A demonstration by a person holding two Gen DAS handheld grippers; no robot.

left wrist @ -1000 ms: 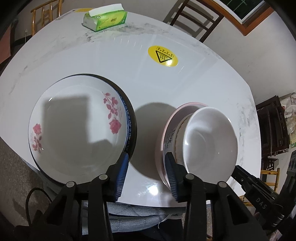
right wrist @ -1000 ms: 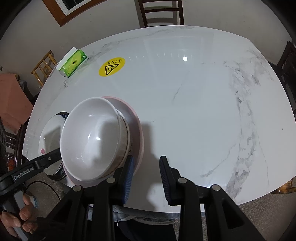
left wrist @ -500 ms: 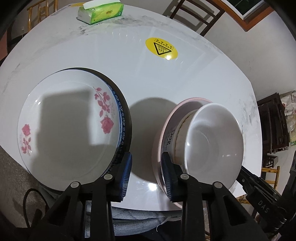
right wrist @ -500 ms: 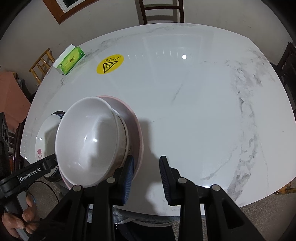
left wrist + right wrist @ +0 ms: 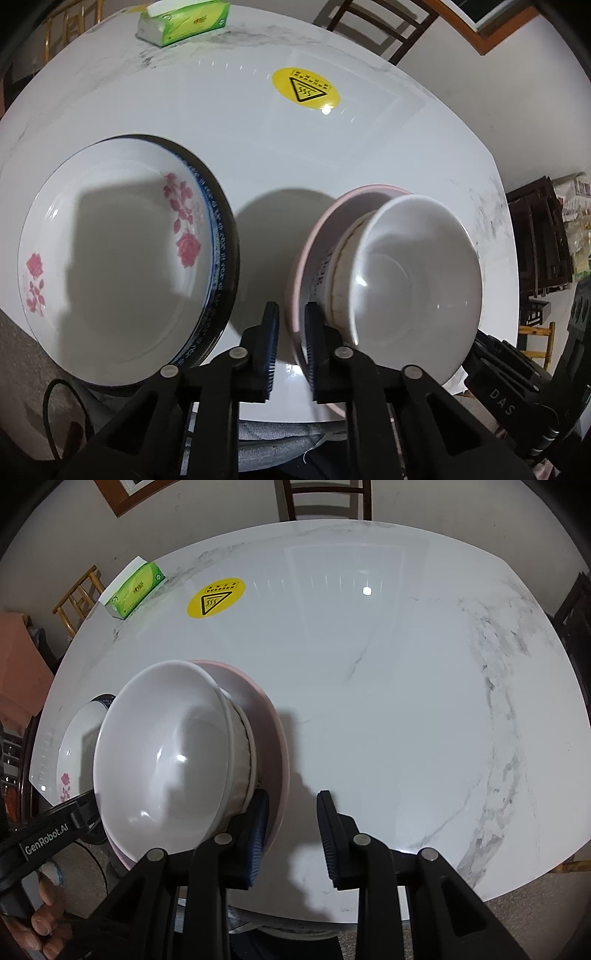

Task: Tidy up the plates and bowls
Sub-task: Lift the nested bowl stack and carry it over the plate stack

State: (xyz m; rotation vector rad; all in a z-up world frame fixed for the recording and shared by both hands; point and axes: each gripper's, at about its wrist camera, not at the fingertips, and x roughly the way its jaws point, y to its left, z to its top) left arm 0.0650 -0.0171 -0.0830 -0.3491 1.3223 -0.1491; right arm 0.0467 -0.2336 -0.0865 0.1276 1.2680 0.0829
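A pink plate (image 5: pixel 314 236) carries stacked white bowls (image 5: pixel 413 269) near the table's front edge. My left gripper (image 5: pixel 291 328) is shut on the pink plate's near left rim. A white rose-patterned plate (image 5: pixel 110 251) lies on a dark blue-rimmed plate (image 5: pixel 229 254) to its left. In the right wrist view my right gripper (image 5: pixel 291 812) is open, its left finger over the pink plate's (image 5: pixel 277 734) right rim beside the bowls (image 5: pixel 166 746). The rose plate (image 5: pixel 74 753) shows behind them.
The white marble table (image 5: pixel 388 686) has a yellow hot-surface sticker (image 5: pixel 216 597) and a green tissue box (image 5: pixel 135 587) at the far left. Wooden chairs (image 5: pixel 325 498) stand around the table. The left gripper's handle (image 5: pixel 44 838) sits at the lower left.
My left gripper moved right from the gap between the plates and closed its jaws onto the pink plate's rim. My right gripper stayed open beside the plate's right rim.
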